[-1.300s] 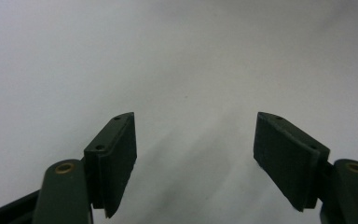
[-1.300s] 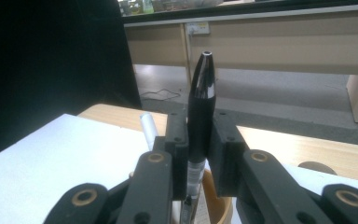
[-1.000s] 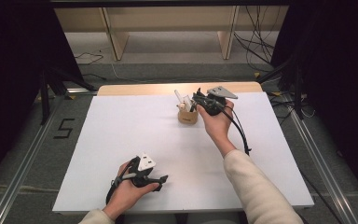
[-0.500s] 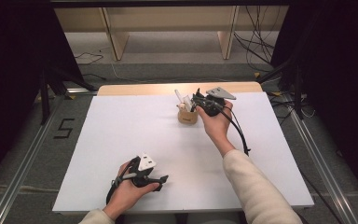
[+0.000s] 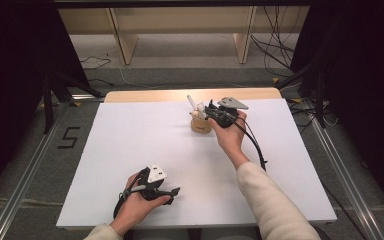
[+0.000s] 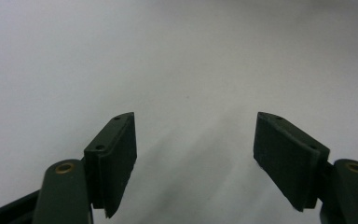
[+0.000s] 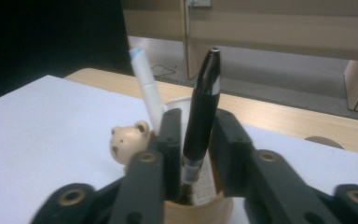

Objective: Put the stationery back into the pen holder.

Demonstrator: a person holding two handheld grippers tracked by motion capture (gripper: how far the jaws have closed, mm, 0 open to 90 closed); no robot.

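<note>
R tongs [image 7: 193, 140] just opening, glossy black pen [image 7: 200, 112] loose btwn them in round wooden cup [image 7: 196, 210] w/ bear knob; L tongs [image 6: 193, 154] spread over matte white bench [image 5: 130, 140].

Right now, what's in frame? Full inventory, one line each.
pen holder: 1, tan wood with a bear head, far middle of the table
black pen: 1, black with a silver band, standing in the holder, between the right gripper's jaws
white pen: 1, white with a pale blue tip, leaning in the holder
table: 1, white top with a wooden far edge
left gripper: 1, black, near left, jaws apart over bare table
right gripper: 1, black, at the holder, jaws just been opening, pads off the black pen
</note>
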